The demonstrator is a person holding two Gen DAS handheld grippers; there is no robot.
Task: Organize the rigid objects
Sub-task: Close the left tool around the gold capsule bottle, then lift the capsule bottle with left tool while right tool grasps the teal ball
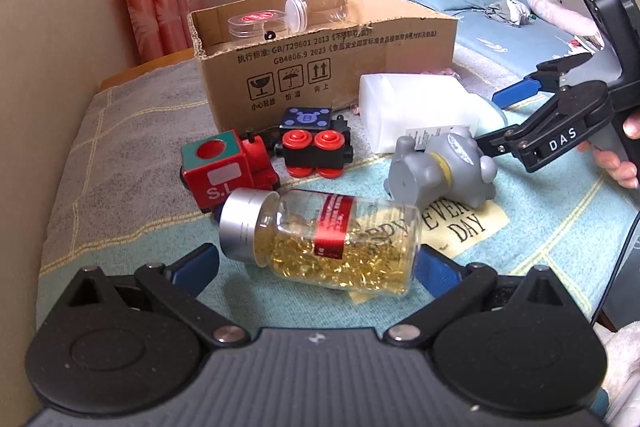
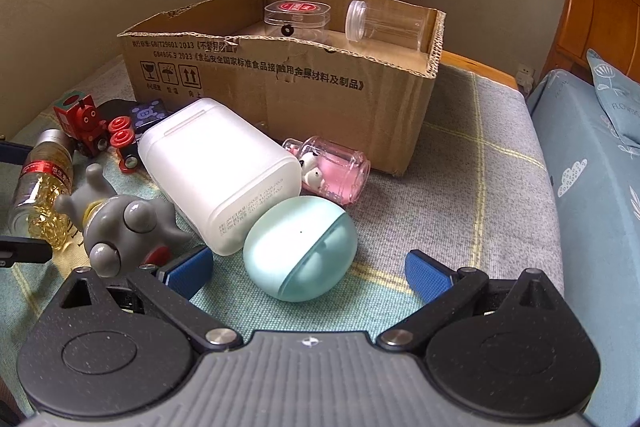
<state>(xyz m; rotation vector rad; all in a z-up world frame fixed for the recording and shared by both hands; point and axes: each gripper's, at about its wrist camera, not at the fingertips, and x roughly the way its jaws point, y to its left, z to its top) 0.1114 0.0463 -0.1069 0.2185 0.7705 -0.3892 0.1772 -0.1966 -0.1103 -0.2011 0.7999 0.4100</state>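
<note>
Capsule bottle (image 1: 320, 239) lies sideways; cap (image 1: 243, 225) leftward.

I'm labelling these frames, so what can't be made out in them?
- Box floor: both views, hidden by its front wall.
- Pink bottle: almost wholly hidden in the left view behind the white jar.
- Mint case: left view shows only a sliver past that jar.
- Small print on the jar: right view, too small.

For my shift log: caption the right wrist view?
Open right gripper facing pale teal egg-shaped case; torn cardboard box behind.
</note>
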